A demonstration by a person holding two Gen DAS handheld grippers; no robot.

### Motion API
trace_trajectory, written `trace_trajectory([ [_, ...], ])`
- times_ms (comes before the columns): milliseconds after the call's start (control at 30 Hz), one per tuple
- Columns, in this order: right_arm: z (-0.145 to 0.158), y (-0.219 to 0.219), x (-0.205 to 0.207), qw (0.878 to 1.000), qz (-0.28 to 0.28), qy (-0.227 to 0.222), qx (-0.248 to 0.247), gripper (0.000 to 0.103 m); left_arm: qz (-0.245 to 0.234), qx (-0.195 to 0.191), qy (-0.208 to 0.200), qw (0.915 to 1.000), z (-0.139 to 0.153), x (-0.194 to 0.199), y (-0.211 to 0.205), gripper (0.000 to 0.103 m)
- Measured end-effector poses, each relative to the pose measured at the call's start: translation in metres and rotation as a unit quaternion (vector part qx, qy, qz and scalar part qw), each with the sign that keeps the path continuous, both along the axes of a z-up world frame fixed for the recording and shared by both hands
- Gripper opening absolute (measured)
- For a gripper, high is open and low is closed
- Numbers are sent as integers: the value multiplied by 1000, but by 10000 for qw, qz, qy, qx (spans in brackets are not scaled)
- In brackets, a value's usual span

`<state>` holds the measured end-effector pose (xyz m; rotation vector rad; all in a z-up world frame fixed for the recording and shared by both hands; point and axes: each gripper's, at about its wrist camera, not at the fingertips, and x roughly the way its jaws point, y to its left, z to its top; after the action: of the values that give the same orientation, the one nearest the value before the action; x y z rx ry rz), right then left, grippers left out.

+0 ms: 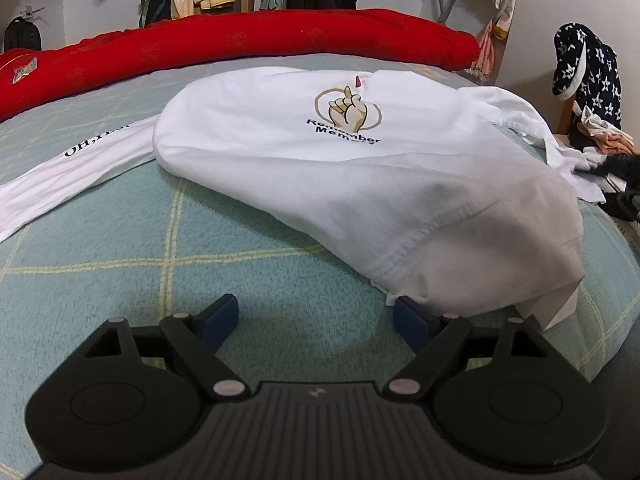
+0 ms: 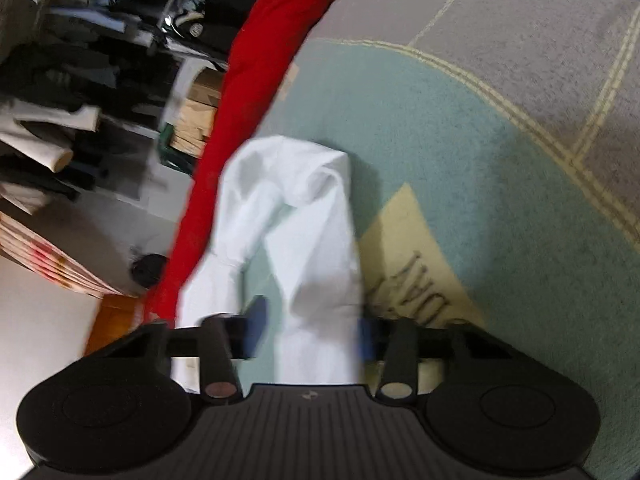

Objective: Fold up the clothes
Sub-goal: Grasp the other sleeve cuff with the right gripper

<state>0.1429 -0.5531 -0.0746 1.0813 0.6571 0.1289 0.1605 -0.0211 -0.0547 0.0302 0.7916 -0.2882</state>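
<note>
Item: white cotton T-shirt with finger-heart print (image 1: 320, 152), spread on my teal checked bedspread (image 1: 140, 248). My left gripper (image 1: 316, 316) gapes beside its hem; my right gripper (image 2: 310, 330) straddles its white sleeve (image 2: 312, 240), grip unclear through blur.

Left claw (image 1: 316, 316) agape — right claw (image 2: 310, 330) narrowed.

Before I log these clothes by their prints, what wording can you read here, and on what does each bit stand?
"Remember Memory", partly creased, under the finger-heart print on the white T-shirt.
"OH,YES", its end hidden, on the white strip of cloth left of the shirt.
Dark letters on the cream patch of the bedspread in the right wrist view: too blurred to read.
</note>
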Motion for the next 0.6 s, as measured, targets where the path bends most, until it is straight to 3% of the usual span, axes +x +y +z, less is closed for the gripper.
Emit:
trace_trajectory([
  [33,-1,1,-2,9999,-17,51,-118,11,-8,-4,-5,10000,0,0,0,85],
  [167,1,6,-6,9993,-32,124,-348,11,-15,-1,15,10000,1,1,1,85],
  [233,16,16,1,9951,93,260,-946,11,-13,-13,13,10000,1,1,2,85],
  [300,39,32,10,9799,298,422,-1926,13,-14,-12,8,10000,1,0,2,85],
  [333,51,43,14,9651,407,529,-2533,13,-11,-12,7,10000,1,0,2,85],
  [400,68,64,21,9234,581,760,-3717,13,-1,-17,8,10000,1,0,2,85],
  [467,79,85,28,8614,716,1006,-4927,13,11,-15,8,10000,1,0,1,85],
  [600,72,97,43,7427,990,1476,-6456,13,64,-23,-4,10000,3,0,2,85],
])
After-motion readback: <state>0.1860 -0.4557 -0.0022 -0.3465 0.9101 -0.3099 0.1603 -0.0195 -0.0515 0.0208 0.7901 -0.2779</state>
